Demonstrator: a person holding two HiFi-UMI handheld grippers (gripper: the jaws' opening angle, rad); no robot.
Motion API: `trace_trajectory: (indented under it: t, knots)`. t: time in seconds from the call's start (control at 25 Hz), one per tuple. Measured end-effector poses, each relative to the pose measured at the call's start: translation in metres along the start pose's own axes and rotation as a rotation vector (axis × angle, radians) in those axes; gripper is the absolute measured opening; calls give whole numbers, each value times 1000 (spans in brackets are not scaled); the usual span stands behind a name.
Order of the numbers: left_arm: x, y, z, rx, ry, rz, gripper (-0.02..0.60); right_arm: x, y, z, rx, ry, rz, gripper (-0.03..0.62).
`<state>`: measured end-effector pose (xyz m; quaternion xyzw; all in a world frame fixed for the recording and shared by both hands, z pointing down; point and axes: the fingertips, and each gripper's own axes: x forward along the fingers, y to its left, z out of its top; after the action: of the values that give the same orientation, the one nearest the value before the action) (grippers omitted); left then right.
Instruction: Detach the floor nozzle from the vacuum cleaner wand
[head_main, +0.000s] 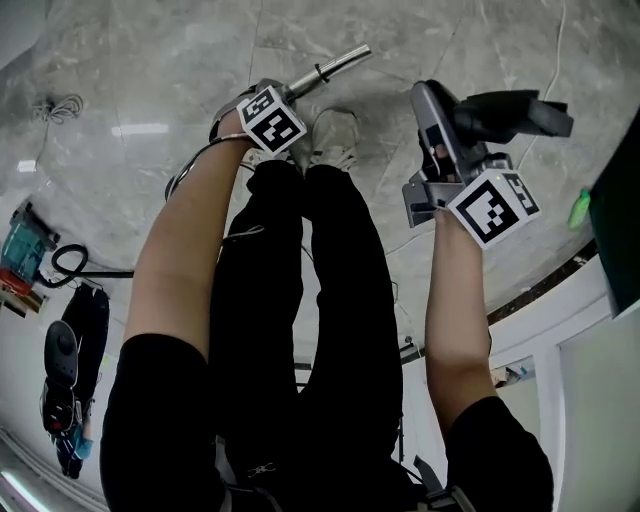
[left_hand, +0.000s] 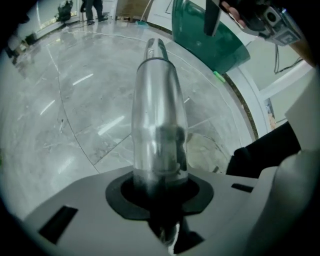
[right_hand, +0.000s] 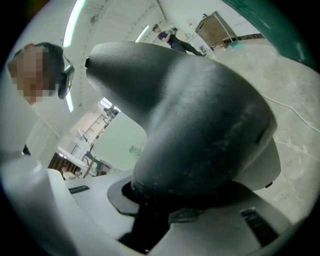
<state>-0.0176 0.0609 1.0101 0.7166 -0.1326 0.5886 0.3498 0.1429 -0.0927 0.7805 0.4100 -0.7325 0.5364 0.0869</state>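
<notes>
Person is standing on a glossy grey marble-look floor (head_main: 150, 60). Tile seams are running across it, and ceiling lights are reflecting off it as pale bars. Black trousers (head_main: 300, 300) and pale shoes (head_main: 335, 140) are showing straight below the head camera.

Left gripper (head_main: 286, 97) is pointing steeply down at the floor. Its jaws are standing partly apart and clamping the silver wand (head_main: 335, 68), which is seated between the pads. The wand is sticking out ahead over the tiles, just above the shoes in the head view, with its far end bare.

Right gripper (right_hand: 160, 200) is gripping the dark grey floor nozzle (head_main: 505, 112). The jaws are held partway open round its rounded body, pads pressing on it. The nozzle is already off the wand. It is being held up off the floor, right of the shoes and well apart from the wand.

Room notes:
- A coil of white cable (head_main: 57, 106) is lying on the floor at far left.
- A black hose loop (head_main: 65, 262) is lying near a teal box (head_main: 18, 245) at the left edge.
- A dark green panel (head_main: 618, 230) is standing along the right side above a white skirting (head_main: 560, 300).
- Other people (left_hand: 92, 7) are standing far off across the floor.
</notes>
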Motion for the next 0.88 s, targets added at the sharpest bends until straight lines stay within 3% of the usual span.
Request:
trace_trajectory:
  t: [0.28,0.52,0.68,0.88]
  knots:
    - [41,71,12,-36,10,173,132,67,-35,-44,-193,132,-51,114]
    - [53,91,7,-41,42,257,137,90,-39,-55,-218,196,-56,114]
    - [17,99,0,-122,23,390,169,82,-25,-41,-245,202,-80,114]
    - [-77,79,2,-128,-43,440,167,43,25,-19,-225,185,-109,114]
